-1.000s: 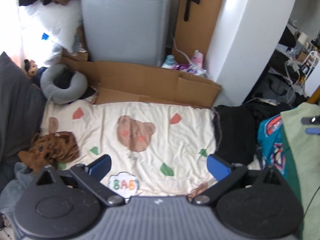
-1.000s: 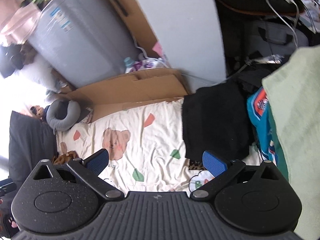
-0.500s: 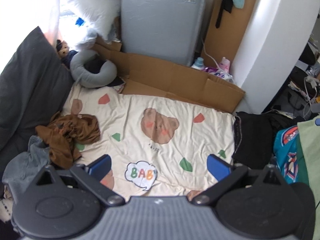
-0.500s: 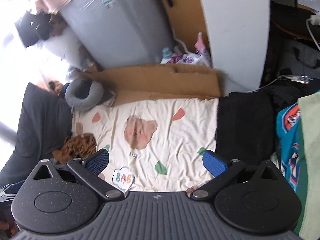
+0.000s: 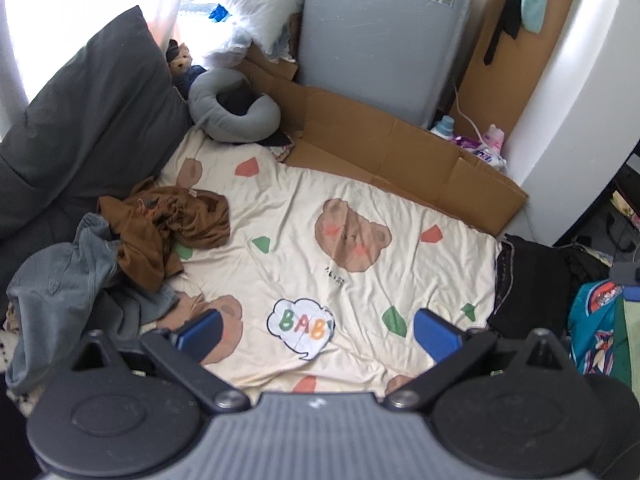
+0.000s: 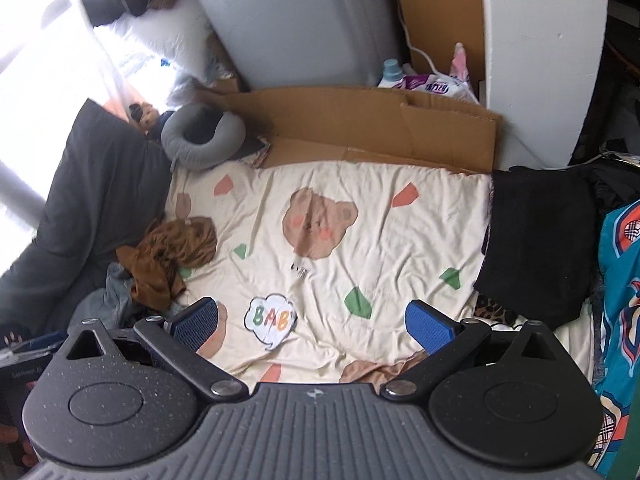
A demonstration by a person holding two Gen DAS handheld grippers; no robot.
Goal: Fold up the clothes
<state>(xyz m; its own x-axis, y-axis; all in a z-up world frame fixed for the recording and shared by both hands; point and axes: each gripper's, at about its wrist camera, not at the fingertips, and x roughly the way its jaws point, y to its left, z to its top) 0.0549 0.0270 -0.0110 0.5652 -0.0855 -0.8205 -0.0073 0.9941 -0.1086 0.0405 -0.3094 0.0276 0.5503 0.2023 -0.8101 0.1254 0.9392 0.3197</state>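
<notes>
Nearest the cameras, the left gripper [image 5: 318,330] hangs above the bedspread with its blue pads spread wide and nothing between them; the right gripper [image 6: 314,322] is the same, jaws apart and empty. Both appear to hover over the bear-print sheet [image 5: 340,208] rather than touch it, a stance that suits looking the bed over before picking a garment.

The sheet lies fairly flat and bare in the middle, probably kept so as the folding surface. The clothes sit at its edges: to the left, a crumpled brown garment [image 5: 168,224] rests partly on a grey garment [image 5: 68,276] (the two overlap, so lifting one may drag the other). At the right edge a black garment [image 6: 540,240] lies flatter, beside a teal patterned cloth [image 6: 620,280].

Further back, a grey neck pillow [image 5: 232,116] and a dark cushion [image 5: 92,120] crowd the left corner, with flattened cardboard [image 5: 384,152] lining the far edge in front of a grey appliance [image 5: 384,32]. No fold has begun, by my judgement.
</notes>
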